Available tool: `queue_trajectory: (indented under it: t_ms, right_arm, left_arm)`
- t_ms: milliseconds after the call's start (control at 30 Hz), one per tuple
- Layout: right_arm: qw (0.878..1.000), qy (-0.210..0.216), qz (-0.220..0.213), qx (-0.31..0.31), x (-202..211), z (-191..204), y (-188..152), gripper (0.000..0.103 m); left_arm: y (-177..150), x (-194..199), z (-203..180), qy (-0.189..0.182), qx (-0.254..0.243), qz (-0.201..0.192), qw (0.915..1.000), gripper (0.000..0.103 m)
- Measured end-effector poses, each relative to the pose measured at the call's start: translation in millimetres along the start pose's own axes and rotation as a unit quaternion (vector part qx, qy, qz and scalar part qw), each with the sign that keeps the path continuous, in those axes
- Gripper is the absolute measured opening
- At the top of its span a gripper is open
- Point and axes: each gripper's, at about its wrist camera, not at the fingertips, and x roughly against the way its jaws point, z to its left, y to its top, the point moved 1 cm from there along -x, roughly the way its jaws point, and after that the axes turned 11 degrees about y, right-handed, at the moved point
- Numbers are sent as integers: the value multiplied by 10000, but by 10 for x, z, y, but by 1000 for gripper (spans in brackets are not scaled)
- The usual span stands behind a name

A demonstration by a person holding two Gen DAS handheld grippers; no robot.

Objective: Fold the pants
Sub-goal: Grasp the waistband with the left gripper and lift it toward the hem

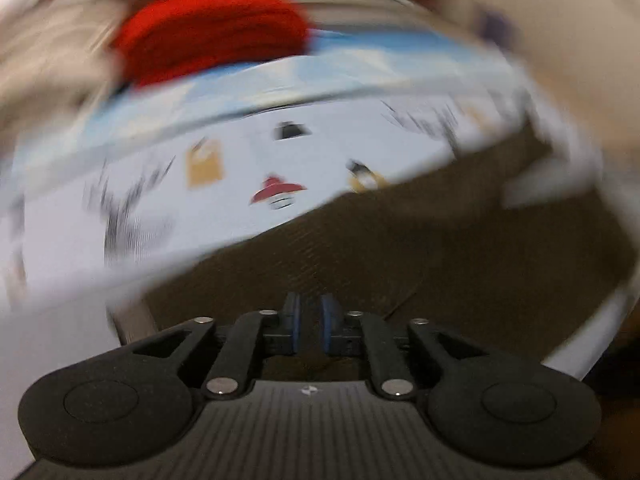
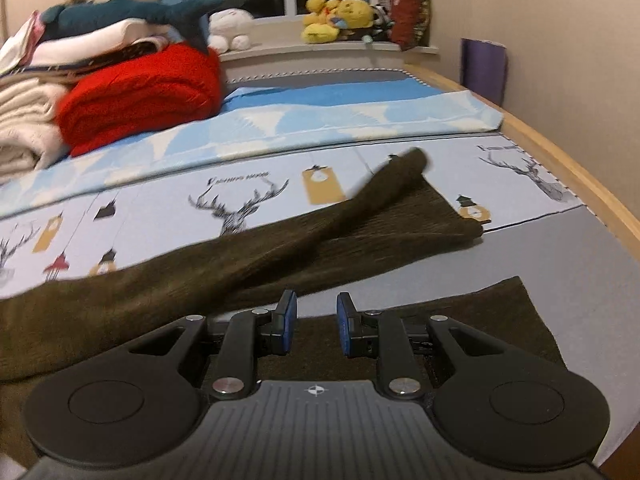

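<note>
Dark brown ribbed pants [image 2: 240,264] lie across the bed. One leg [image 2: 400,172] is folded up over the other, and its end is raised and blurred. Another stretch of brown fabric [image 2: 480,312] lies under my right gripper [image 2: 317,314]. That gripper is open and hovers just above the cloth with nothing between its blue pads. The left wrist view is smeared. In it the pants [image 1: 440,248] fill the lower right. My left gripper [image 1: 310,320] hangs over them with its pads a narrow gap apart, and I see no cloth pinched there.
The bed sheet [image 2: 560,264] is grey and pale blue with deer prints. A red blanket [image 2: 140,96] and folded bedding are stacked at the back left, with a plush shark [image 2: 132,12] on top. The wooden bed rail [image 2: 580,176] runs along the right. Plush toys [image 2: 336,16] sit on the windowsill.
</note>
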Motion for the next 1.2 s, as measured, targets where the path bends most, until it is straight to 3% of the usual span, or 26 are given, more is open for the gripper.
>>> queue_trajectory:
  t_ms: [33,100,233,267,300,400,467,567,633,700,767,867,933,1000,1133,1200]
  right_arm:
    - [10000,5,2,79,2,23,-4,23]
    - [9997,-28,-35,251,-7,61,4,23]
    - [9999,-44,-80,45,-67,33,61,23]
    - [9999,-21,-97,-81,-84,11,81,23]
    - [9997,-8,-127,-199,-104,-15,104,23]
    - [9988,2,-221,-429,-165,-63,170,23]
    - [9981,34,-241,-570,-226,-92,209,23]
    - [9956,161,-258,-884,-334,-172,272,23]
    - [9928,249,-282,-1139,-422,-238,323,23]
    - [9888,325,-311,-1420,-545,-316,378,23]
    - [9850,388,-315,-1654,-699,-391,424,24]
    - [9764,454,-266,-2097,-990,-547,487,24]
    - [9664,594,-200,-2493,-1205,-660,512,28]
    - [9561,630,-123,-2860,-1414,-785,507,29]
    - [9397,550,-71,-3373,-1768,-973,463,30]
    - [9358,550,-13,-3482,-1922,-1016,447,30]
  left_arm:
    - [-26,-18,194,-117,496,172,9986,16]
    - [-99,-133,498,-107,1245,616,9902,30]
    - [-323,-587,960,-147,2585,1870,9476,32]
    - [-350,-678,1009,-122,2780,2010,9392,38]
    - [-346,-739,1061,-92,2893,2050,9350,49]
    - [-309,-904,1083,41,3021,1978,9325,66]
    - [-332,-1052,1072,60,3119,2072,9272,72]
    - [-356,-1198,1123,246,3356,2251,9144,69]
    - [-298,-1165,1172,462,3408,2004,9174,61]
    - [-220,-1100,1234,827,3395,1688,9216,29]
    - [-106,-964,1272,986,3380,1212,9281,26]
    - [112,-846,1139,1245,2849,630,9483,25]
    - [167,-879,1074,1291,2676,645,9526,28]
    - [160,-951,1076,1128,2800,831,9497,37]
    - [92,-1036,1153,950,3113,1149,9385,37]
    - [85,-1070,1156,1008,3062,1225,9386,37]
